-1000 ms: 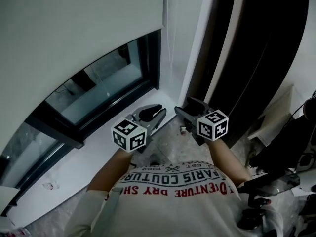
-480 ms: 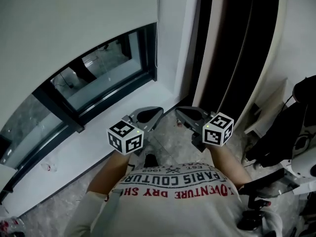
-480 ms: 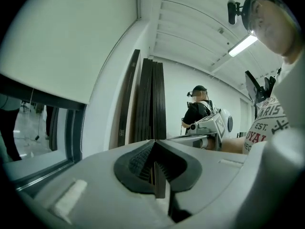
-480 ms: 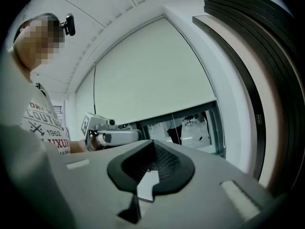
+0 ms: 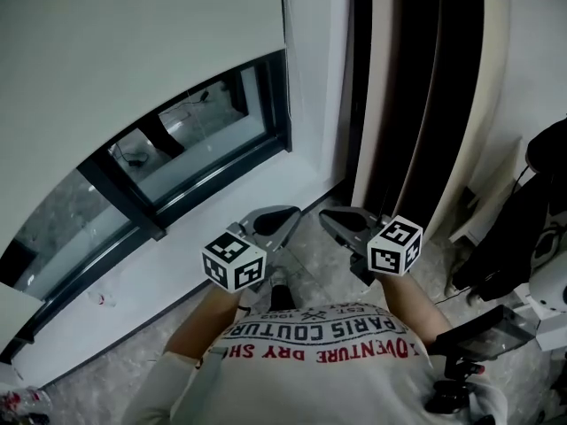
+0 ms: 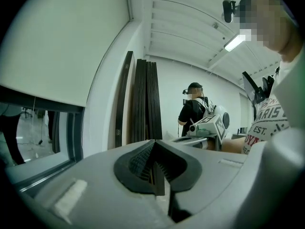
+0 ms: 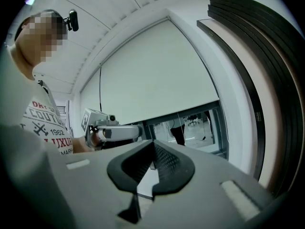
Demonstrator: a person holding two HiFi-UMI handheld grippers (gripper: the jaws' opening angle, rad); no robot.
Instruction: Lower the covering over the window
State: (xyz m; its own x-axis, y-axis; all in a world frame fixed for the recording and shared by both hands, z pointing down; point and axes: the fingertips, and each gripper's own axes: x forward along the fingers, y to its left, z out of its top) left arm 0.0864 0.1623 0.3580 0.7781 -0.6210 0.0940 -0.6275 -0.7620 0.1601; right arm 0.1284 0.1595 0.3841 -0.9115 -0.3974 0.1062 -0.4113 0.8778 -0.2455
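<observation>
The white shirt [image 5: 319,348] reads "PARIS COUTURE" and "1962". The plain white roller blind [image 5: 133,51] fills the upper left, well apart from the left gripper [image 5: 285,218] and right gripper [image 5: 330,218] at lower centre. Both are pressed together and empty.

Ahead of my left gripper [image 5: 268,222] and right gripper [image 5: 344,222], mid-frame in the head view, the speckled grey floor [image 5: 310,251] and the flat white window sill [image 5: 221,224] leave me open room up to the dark-framed glass window [image 5: 204,140]. The white roller blind [image 5: 133,51] fills the upper left, with only a strip of glass uncovered below it. At upper right, tall dark panels [image 5: 416,104] wall off that side, and black-and-white equipment [image 5: 496,264] crowds the right edge.
</observation>
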